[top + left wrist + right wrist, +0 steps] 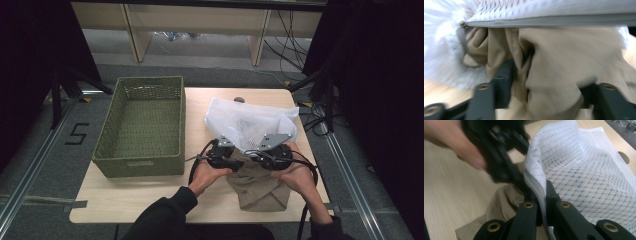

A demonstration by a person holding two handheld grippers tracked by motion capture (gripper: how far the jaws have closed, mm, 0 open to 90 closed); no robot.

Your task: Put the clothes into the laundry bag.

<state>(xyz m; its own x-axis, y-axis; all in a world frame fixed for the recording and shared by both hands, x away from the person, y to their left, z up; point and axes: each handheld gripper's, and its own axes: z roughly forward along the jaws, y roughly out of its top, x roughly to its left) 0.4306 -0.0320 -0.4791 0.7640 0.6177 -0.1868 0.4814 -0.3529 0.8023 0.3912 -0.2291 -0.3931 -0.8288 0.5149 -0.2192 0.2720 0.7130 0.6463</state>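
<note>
Beige garment [260,187], one piece, lies crumpled nearest the camera at the near table [130,197] edge, between and below both tongs, its upper end entering one white mesh laundry bag [250,122] just beyond them. Right tongs [541,195] are clamped together on the bag's zippered rim [539,195]. Left tongs [544,85] stand partly apart with folds of the garment between the jaws; whether the pads press the cloth cannot be told. One green woven basket [142,125], left of the left tongs, stands apart from the bag. Bare tabletop remains near the basket's front.
</note>
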